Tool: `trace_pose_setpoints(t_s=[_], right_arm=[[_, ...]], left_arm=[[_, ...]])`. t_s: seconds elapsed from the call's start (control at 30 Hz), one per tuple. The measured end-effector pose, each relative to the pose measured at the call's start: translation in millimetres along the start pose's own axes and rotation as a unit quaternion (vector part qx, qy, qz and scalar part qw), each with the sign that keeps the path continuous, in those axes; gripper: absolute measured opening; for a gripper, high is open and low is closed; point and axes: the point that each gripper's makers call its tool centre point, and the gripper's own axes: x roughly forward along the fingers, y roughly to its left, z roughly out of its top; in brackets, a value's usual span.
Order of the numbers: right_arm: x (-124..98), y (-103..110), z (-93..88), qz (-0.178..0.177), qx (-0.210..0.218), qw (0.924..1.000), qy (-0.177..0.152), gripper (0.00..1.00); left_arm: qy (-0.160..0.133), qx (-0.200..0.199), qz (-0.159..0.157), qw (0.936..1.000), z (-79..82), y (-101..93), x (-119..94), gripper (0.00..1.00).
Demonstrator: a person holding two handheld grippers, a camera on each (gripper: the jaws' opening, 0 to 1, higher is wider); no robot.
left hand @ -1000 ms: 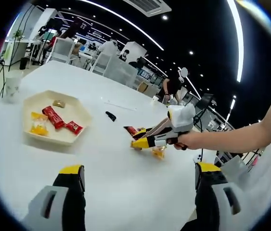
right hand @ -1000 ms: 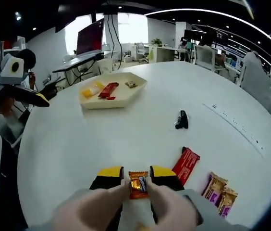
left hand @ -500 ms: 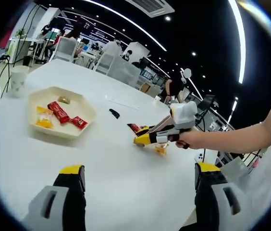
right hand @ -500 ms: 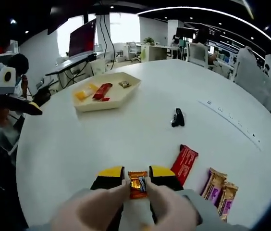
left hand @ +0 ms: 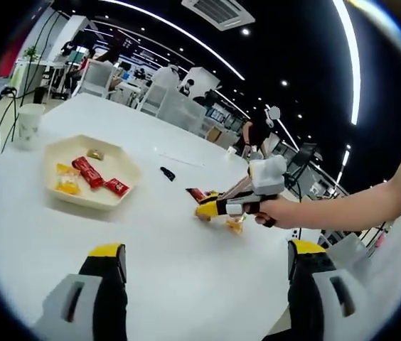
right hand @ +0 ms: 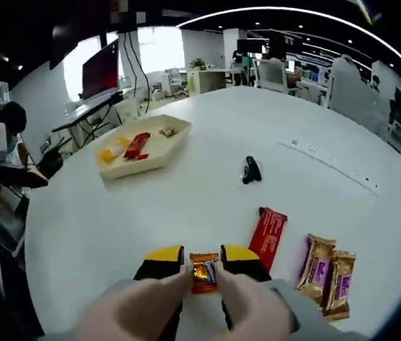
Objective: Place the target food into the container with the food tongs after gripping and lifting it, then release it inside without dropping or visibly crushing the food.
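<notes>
My right gripper [right hand: 204, 256] is shut on a small orange wrapped candy [right hand: 204, 274], held just above the white table [right hand: 186, 199]. The cream hexagonal tray [right hand: 159, 152] lies far ahead to the left and holds a red bar, a yellow sweet and a small gold one. In the left gripper view the same tray [left hand: 119, 165] sits at the left, and the right gripper [left hand: 206, 209], in a person's hand, hovers low over the table at centre right. My left gripper [left hand: 206, 250] stands open wide, nothing between its jaws.
A red bar [right hand: 268, 229] and two gold-and-purple packets [right hand: 326, 273] lie on the table right of my right gripper. A small black object [right hand: 250, 169] rests further ahead. A paper cup [left hand: 28, 122] stands at the table's far left edge. Desks and people fill the background.
Both views have shifted slightly with the hands. The right gripper stays shut on the orange candy, and the packets show more fully. The left jaws remain open.
</notes>
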Motion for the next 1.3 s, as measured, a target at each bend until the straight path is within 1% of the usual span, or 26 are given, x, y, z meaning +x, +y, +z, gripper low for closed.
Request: trace_pose_setpoints(t_s=[0.03, 0.27, 0.4, 0.5, 0.67, 0.77, 0.93, 1.03, 1.2, 1.27, 1.3], right_arm=[[-2, 2, 0.9, 0.000, 0.015, 0.9999, -0.005, 0.19], [-15, 11, 12.1, -0.004, 0.050, 0.9983, -0.029, 0.19], [-23, 13, 25.4, -0.010, 0.089, 0.9944, -0.056, 0.19], [-29, 18, 32.5, -0.006, 0.102, 0.9923, -0.069, 0.19], [-35, 31, 41.1, -0.001, 0.112, 0.9901, -0.084, 0.19], [-38, 33, 43.0, 0.001, 0.123, 0.9884, -0.090, 0.19], [-46, 31, 49.6, -0.002, 0.133, 0.9861, -0.099, 0.19], [-53, 28, 56.8, -0.005, 0.143, 0.9836, -0.110, 0.19], [-59, 27, 62.2, -0.008, 0.136, 0.9837, -0.117, 0.19], [-61, 26, 62.5, -0.011, 0.132, 0.9839, -0.119, 0.19], [-63, 25, 62.4, -0.012, 0.133, 0.9838, -0.120, 0.19]], left_arm=[[0.000, 0.001, -0.001, 1.0000, -0.1, -1.1, -1, 0.95], [0.002, 0.000, -0.007, 1.0000, -5.2, -7.1, -5, 0.95], [0.000, 0.003, -0.014, 0.9999, -1.6, -10.6, -7, 0.95], [-0.003, 0.002, -0.019, 0.9998, 2.6, -11.4, -8, 0.95], [-0.001, 0.006, -0.027, 0.9996, 7.2, -9.2, -5, 0.93], [-0.002, 0.007, -0.029, 0.9995, 9.4, -8.7, -2, 0.93], [-0.004, -0.003, -0.032, 0.9995, 9.7, -9.0, 2, 0.94], [0.002, -0.009, -0.041, 0.9991, 6.2, -13.9, 5, 0.94], [0.007, -0.006, -0.045, 0.9989, 1.1, -16.1, 5, 0.94], [0.009, -0.009, -0.043, 0.9990, -0.1, -15.0, 4, 0.95], [0.006, -0.017, -0.045, 0.9988, 1.1, -15.7, 4, 0.95]])
